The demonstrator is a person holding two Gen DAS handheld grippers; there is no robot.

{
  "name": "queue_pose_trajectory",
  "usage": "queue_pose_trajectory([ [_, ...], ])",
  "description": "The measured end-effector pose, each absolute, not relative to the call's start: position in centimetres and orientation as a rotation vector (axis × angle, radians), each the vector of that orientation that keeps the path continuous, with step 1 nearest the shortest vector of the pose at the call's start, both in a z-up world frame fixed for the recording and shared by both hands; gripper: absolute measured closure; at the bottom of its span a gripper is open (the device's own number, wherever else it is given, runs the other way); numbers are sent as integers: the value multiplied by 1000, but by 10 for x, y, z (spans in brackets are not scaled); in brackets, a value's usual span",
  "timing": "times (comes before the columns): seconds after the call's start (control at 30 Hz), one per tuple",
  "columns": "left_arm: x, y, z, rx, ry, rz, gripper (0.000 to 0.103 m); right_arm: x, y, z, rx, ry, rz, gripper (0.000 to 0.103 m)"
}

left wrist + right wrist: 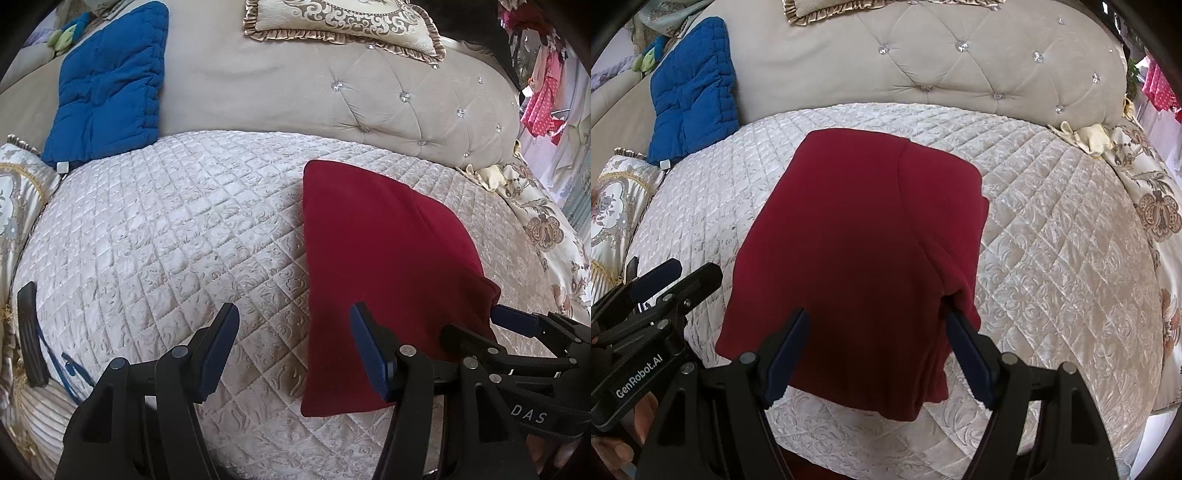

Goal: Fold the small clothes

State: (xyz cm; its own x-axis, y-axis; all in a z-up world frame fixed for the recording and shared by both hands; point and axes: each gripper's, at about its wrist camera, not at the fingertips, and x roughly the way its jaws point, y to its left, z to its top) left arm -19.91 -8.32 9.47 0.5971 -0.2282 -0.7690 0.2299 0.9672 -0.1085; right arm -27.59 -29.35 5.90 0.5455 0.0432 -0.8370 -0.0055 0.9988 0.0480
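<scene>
A dark red folded garment point(857, 240) lies flat on the white quilted seat cover point(1052, 240). My right gripper point(877, 317) hovers open over the garment's near end, with the cloth below and between its blue pads; the right pad sits beside a folded edge. In the left wrist view the garment point(376, 251) lies right of centre. There my left gripper point(295, 332) stands open over the quilt point(166, 229), its right finger at the garment's left edge. Each gripper shows in the other's view: the right gripper point(480, 326) at the garment's near right corner, the left gripper point(679, 275) at the left.
A blue quilted cushion point(107, 85) leans on the tufted beige backrest point(406, 92). Ornate pillows lie at the back point(343, 18), left point(14, 192) and right point(543, 229). A black object with a blue strap point(27, 332) lies at the left edge. Pink clothes point(543, 103) hang far right.
</scene>
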Motion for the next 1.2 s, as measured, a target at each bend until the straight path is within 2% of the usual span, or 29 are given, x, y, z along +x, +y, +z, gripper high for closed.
queue_pose_trajectory([
  [1.2,-193,-85,88,0,886,-281,63,-267,-289,54,50,999,38,23],
])
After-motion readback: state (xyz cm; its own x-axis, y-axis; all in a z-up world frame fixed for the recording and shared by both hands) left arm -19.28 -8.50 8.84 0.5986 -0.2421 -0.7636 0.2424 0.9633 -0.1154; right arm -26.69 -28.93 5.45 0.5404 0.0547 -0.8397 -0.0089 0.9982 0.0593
